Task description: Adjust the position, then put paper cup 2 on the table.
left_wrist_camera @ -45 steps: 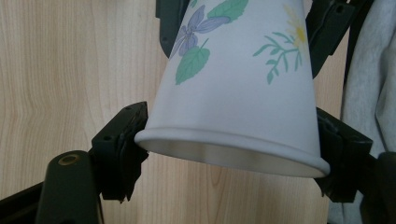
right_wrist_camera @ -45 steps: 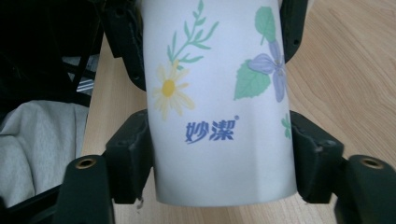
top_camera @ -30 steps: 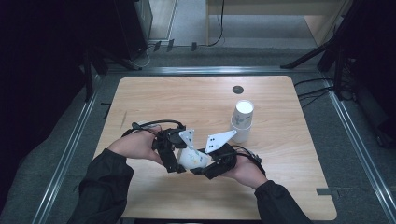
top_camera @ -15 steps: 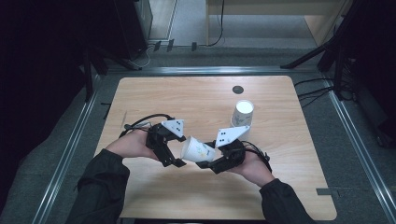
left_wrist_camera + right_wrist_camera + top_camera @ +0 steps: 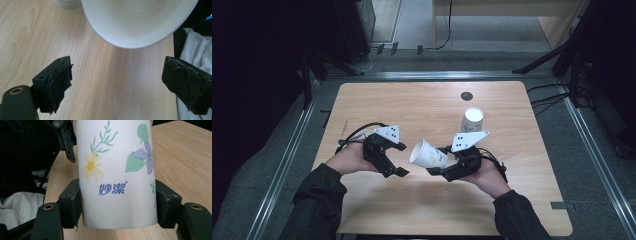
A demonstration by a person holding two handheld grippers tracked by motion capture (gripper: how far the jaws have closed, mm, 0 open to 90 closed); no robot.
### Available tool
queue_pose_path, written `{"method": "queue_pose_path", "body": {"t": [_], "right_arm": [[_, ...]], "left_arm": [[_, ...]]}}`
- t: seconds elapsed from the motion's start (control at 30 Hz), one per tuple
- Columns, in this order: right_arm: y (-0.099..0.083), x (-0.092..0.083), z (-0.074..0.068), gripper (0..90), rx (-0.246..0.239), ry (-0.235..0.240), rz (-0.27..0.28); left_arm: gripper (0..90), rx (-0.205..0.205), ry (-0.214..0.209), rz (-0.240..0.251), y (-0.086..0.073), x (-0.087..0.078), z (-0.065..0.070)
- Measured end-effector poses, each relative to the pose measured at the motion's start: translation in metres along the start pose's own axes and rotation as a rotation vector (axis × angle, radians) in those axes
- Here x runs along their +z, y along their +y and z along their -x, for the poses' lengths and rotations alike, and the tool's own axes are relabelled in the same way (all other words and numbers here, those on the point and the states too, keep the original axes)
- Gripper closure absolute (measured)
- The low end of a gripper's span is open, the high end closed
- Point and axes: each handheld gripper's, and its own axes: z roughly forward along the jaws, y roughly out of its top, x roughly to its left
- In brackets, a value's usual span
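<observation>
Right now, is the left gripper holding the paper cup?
No, the left gripper stands open with nothing between its jaws, while the right gripper clamps the paper cup.

paper cup (image 5: 429,154) between both grippers | cup stack (image 5: 472,120) behind, on table (image 5: 412,105)

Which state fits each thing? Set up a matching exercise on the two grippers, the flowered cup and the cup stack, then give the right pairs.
Things:
1. left gripper
2. right gripper
3. flowered cup
4. cup stack

States:
A. standing on the table
B. tipped on its side, off the table
C. jaws apart, nothing between them
D. clamped on a cup

Pairs: 1-C, 2-D, 3-B, 4-A
</observation>
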Motion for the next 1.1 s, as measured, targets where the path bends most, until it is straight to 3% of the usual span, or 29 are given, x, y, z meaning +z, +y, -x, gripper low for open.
{"method": "queue_pose_path", "body": {"t": [0.1,0.13,0.63,0.77,1.1], "right_arm": [[0.000,-0.002,0.002,34.5,0.008,0.002,0.009],[0.000,-0.002,0.002,34.4,0.011,0.001,0.014],[-0.004,-0.006,0.007,34.4,0.035,0.005,0.036],[-0.003,-0.007,0.008,34.5,0.045,0.016,0.051],[-0.003,-0.003,0.008,34.5,0.047,0.039,0.063]], "left_arm": [[9.9,-0.016,0.021,0.019,-0.002,0.000,-0.001],[10.1,-0.035,0.014,0.026,-0.002,0.000,-0.001],[10.1,-0.075,-0.048,0.118,0.003,0.008,0.000],[10.1,-0.106,-0.060,0.164,0.005,0.009,-0.001],[10.1,-0.125,-0.101,0.260,0.007,0.010,0.000]]}}
